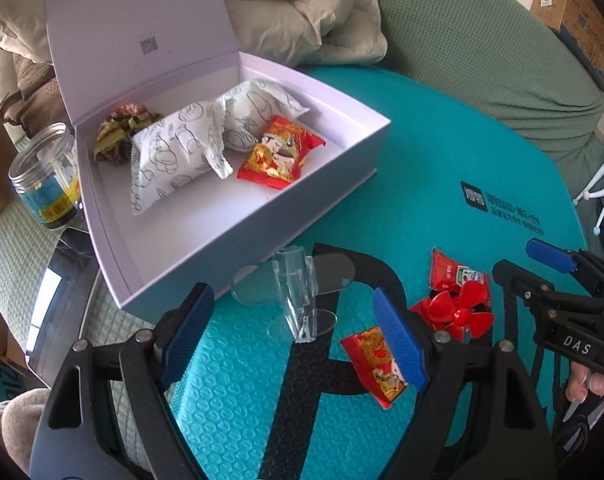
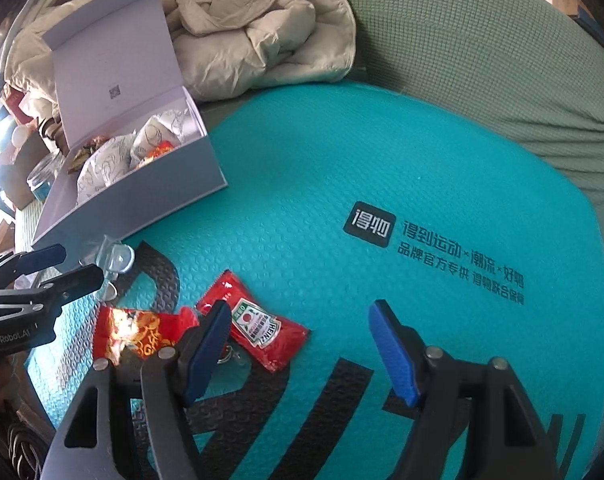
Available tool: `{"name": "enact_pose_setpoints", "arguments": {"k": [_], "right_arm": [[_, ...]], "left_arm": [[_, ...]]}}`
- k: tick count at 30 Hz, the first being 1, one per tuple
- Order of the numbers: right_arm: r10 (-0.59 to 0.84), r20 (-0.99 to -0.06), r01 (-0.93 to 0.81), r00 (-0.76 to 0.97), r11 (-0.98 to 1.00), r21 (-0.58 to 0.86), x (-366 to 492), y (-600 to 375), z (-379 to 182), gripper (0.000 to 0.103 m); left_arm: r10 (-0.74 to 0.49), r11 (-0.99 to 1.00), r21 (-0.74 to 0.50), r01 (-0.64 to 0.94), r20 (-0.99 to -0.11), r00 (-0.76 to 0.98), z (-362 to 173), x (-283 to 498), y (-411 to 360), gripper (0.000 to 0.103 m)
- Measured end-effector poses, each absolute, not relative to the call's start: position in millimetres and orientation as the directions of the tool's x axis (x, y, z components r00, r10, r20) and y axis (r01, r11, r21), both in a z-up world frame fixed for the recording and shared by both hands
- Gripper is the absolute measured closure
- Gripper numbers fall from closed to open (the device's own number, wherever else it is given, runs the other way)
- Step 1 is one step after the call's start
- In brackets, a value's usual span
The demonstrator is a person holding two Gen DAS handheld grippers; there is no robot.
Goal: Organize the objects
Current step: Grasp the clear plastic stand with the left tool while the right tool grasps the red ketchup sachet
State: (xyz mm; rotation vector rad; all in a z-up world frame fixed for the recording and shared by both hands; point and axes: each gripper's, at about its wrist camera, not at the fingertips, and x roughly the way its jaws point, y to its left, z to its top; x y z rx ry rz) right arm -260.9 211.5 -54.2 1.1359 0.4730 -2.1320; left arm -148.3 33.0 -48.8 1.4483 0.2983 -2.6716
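Observation:
On the teal mat (image 1: 422, 208) lie a clear plastic piece (image 1: 298, 300), a red-and-gold snack packet (image 1: 372, 364), a red toy propeller (image 1: 460, 314) and a red ketchup packet (image 1: 458, 274). My left gripper (image 1: 294, 340) is open just above the mat, with the clear piece ahead between its fingers and the snack packet at its right finger. My right gripper (image 2: 302, 356) is open too; the ketchup packet (image 2: 262, 328) lies beside its left finger and the snack packet (image 2: 130, 332) further left. The open white box (image 1: 238, 224) holds two white packets, a red one and a dark one.
The box's lid (image 1: 142, 28) stands upright at the back. A clear jar (image 1: 46, 176) stands left of the box. A beige quilt (image 2: 254, 24) is bunched on the green cover (image 2: 482, 80) behind the mat. A cardboard carton (image 1: 574, 12) sits far right.

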Motion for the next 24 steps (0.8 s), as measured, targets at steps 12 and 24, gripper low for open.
{"name": "enact_pose_setpoints", "arguments": {"k": [12,24], "right_arm": [[-0.397,-0.87,0.833,-0.292,-0.552,-0.028,-254.5,194.8,-82.2,0.031],[-0.403,-0.863,0.864,-0.305,-0.499,-0.073,-236.4,192.9,-85.0,0.07]], "left_arm": [[0.079,-0.986,-0.143,0.086,-0.856,-0.511,-72.9,-163.6,45.1,0.022],[0.088,-0.991,-0.127,0.035,-0.834,-0.545,-74.3,-162.7,46.5,0.069]]}}
